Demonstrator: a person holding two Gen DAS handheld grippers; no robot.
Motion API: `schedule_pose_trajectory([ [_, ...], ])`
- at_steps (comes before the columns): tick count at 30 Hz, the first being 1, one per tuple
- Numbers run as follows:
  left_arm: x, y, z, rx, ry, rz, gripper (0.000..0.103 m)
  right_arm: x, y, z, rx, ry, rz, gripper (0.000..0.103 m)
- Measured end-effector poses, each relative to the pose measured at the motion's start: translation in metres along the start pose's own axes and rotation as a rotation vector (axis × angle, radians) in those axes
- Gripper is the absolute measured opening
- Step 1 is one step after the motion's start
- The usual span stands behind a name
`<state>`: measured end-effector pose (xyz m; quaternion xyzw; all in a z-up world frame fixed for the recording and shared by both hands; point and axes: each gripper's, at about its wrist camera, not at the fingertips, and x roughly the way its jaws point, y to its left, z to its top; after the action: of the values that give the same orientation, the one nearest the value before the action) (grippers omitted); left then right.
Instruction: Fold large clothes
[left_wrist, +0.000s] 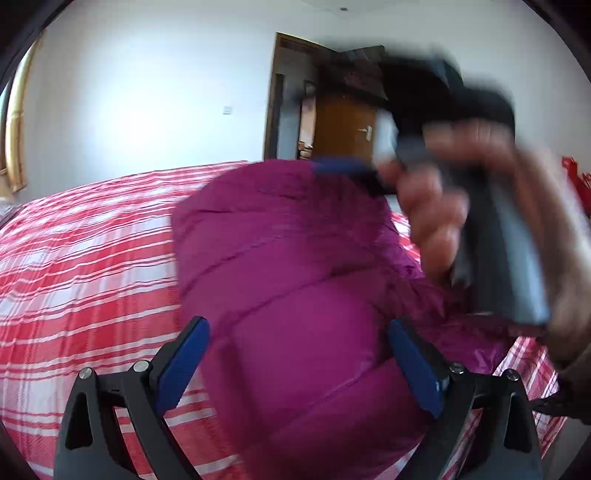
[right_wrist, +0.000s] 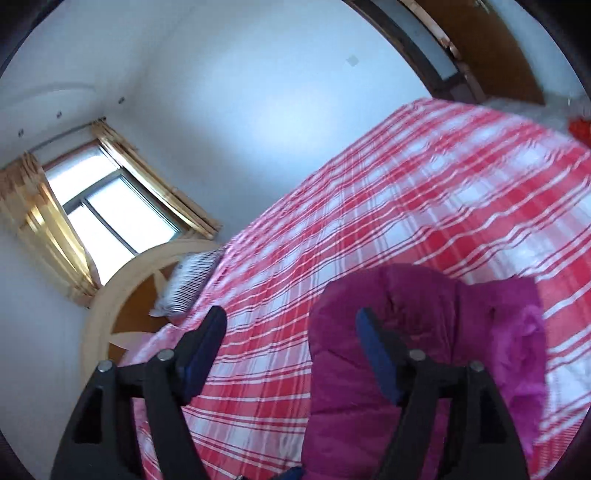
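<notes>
Left hand-held gripper (left_wrist: 297, 363): black angular plastic arms, round silver screw heads at the joints, flat blue pads (left_wrist: 183, 363) on both fingers. Right hand-held gripper (right_wrist: 291, 354): same black frame, silver screws, dark blue pads. Bare-skinned right hand (left_wrist: 439, 214), blurred, around a grey-black handle.

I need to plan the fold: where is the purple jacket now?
The purple jacket lies on the red plaid bedspread, between the open left gripper's fingers; in the right wrist view it sits bottom right.
</notes>
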<state>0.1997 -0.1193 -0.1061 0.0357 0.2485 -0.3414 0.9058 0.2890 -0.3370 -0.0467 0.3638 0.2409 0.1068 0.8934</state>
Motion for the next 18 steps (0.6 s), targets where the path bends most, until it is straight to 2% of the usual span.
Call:
schedule_pose_trajectory([
  [2, -0.005, 0.013, 0.005, -0.030, -0.026, 0.042, 0.097, 0.001, -0.026, -0.002, 0.070, -0.016, -0.030, 0.077],
  [6, 0.007, 0.021, 0.026, -0.049, -0.026, 0.079, 0.097, -0.003, -0.048, -0.006, 0.000, -0.050, -0.179, 0.077],
  [9, 0.039, 0.019, 0.033, -0.036, 0.049, 0.102, 0.097, -0.001, -0.062, -0.012, -0.016, -0.043, -0.233, 0.076],
  [11, 0.064, 0.017, 0.026, -0.013, 0.143, 0.117, 0.097, 0.002, -0.067, -0.015, -0.038, -0.038, -0.261, 0.076],
  [15, 0.080, 0.028, 0.014, -0.091, 0.180, 0.098, 0.102, 0.009, -0.080, -0.021, -0.057, -0.017, -0.303, 0.076],
  [18, 0.088, 0.031, 0.009, -0.098, 0.194, 0.092, 0.102, 0.020, -0.097, -0.026, -0.039, 0.016, -0.315, 0.076],
])
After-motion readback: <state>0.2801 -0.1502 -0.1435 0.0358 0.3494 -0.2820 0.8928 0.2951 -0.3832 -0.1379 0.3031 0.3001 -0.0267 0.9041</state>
